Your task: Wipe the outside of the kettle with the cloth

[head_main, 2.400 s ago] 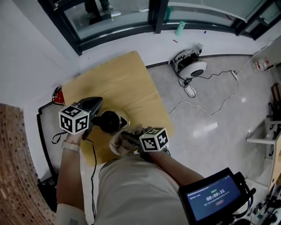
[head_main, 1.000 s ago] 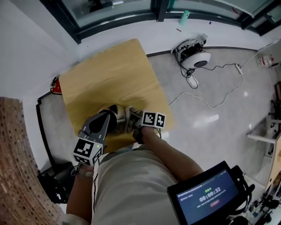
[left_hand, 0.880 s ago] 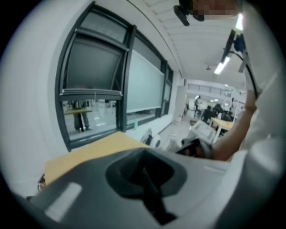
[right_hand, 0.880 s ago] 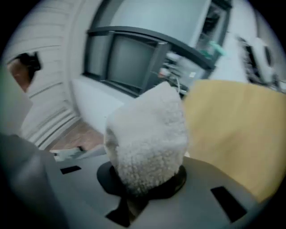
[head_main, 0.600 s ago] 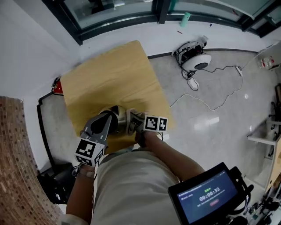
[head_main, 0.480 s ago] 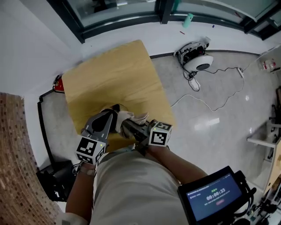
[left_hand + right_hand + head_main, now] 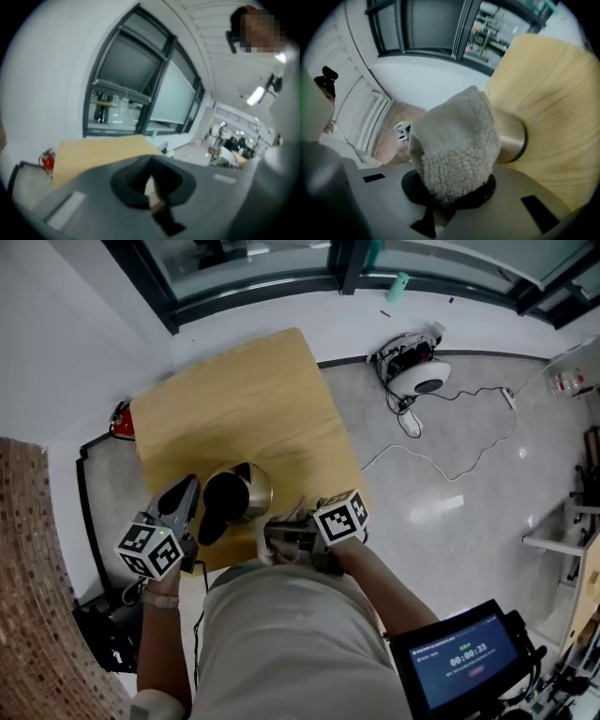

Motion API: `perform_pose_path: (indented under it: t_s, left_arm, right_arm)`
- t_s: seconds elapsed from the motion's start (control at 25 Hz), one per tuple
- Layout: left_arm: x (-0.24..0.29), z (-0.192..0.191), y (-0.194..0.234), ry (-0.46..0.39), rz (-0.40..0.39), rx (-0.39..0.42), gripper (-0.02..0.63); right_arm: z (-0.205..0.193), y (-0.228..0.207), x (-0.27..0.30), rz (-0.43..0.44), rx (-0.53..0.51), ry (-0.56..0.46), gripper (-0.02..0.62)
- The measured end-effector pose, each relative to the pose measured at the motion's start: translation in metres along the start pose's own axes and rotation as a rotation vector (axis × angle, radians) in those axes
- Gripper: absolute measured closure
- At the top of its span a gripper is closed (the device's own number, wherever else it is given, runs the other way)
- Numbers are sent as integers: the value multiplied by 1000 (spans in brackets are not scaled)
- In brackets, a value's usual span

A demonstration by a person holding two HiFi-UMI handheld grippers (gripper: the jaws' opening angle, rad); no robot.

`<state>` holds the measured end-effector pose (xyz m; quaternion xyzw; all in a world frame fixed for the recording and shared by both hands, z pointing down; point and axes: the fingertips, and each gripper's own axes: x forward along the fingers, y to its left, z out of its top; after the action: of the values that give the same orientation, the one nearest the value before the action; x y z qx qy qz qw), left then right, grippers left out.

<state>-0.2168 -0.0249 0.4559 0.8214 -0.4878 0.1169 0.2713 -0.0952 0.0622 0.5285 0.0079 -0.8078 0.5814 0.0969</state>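
Head view: my right gripper (image 7: 277, 538) pinches cloth (image 7: 262, 547) at table's (image 7: 234, 399) near edge; left gripper (image 7: 186, 495), pressed together, sits beside kettle (image 7: 240, 491).

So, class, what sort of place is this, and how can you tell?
Probably an office or lab workspace: a dark-framed glass wall, loose cables on a polished floor, and rows of desks with people beyond.

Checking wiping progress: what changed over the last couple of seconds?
The left gripper swung left, from over the kettle to beside it. The right gripper, shut on the cloth, drew back from the kettle's right side toward the person. The kettle stayed put on the table.
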Motion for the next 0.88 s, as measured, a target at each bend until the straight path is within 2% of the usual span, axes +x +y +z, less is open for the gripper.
perform_pose_path:
  t_s: [0.04,0.08,0.16,0.2,0.32,0.4,0.56,0.68,0.76,0.8,0.84,0.88]
  left_arm:
    - [-3,-14,17,37,4,-96,609]
    - [-4,-29,27,81,-15,-194,609]
    - [-7,-56,31,135,-68,-343,609]
    - [-9,-63,29,136,-82,-382,609]
    - [-16,-67,22,56,-69,-443,609]
    - [-20,-65,17,-25,-56,-521,611]
    - [-20,-64,-11,-130,-93,-658,611]
    - [-16,-67,-38,-127,-153,-717,611]
    - [-17,-60,-55,-101,-215,-728,612]
    - [-20,-47,-63,-101,-249,-699,612]
    - [-23,-29,-67,-114,-265,-635,612]
    - [-23,-9,-66,-133,-255,-532,612]
  right_arm:
    - [-7,10,7,34,-4,55,534]
    - [-9,13,14,33,-13,77,534]
    - [-2,8,25,-16,-17,46,534]
    - [5,4,27,-35,-4,12,534]
    - [27,-6,19,-75,33,-86,534]
    - [39,-15,7,-106,48,-154,534]
    - [70,-40,-25,-135,143,-386,534]
    - [93,-64,-43,-153,194,-521,534]
    - [109,-58,-52,-140,190,-596,534]
    - [121,-37,-57,-96,143,-640,534]
    - [133,-9,-61,-32,71,-680,534]
    - [144,16,-63,21,3,-709,534]
